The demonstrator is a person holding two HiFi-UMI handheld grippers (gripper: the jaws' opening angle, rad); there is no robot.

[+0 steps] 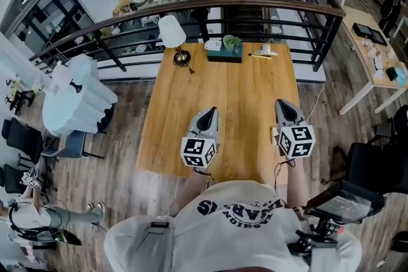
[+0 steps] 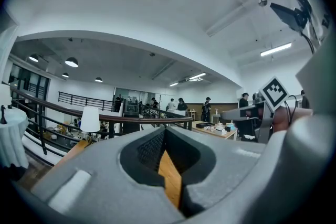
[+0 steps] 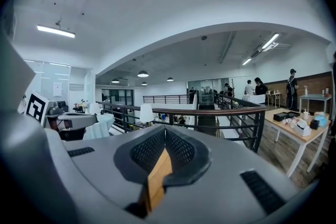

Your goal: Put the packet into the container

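Table: a long wooden top is seen from above in the head view, running away from the person; most of its surface is bare.
Railing: a dark metal rail with a wooden top bar is set just beyond the table's far end.
Person: a light printed shirt is seen at the near end of the table, with one gripper carried in each hand.
Lamp: a white shade is placed at the far left corner of the table; a small dark round object lies just beside it.
Left gripper: it is held over the near part of the table, left of centre; its jaws are clenched together and nothing is grasped.
Right gripper: it is held level with the left one, near the right edge; its jaws are closed tight and nothing is grasped.
Teal container: it is placed at the middle of the far edge, well apart from both grippers.
Packet: it cannot be picked out with certainty. A white item and a green item are seen at the container's top, and a pale flat item lies near it to the right.
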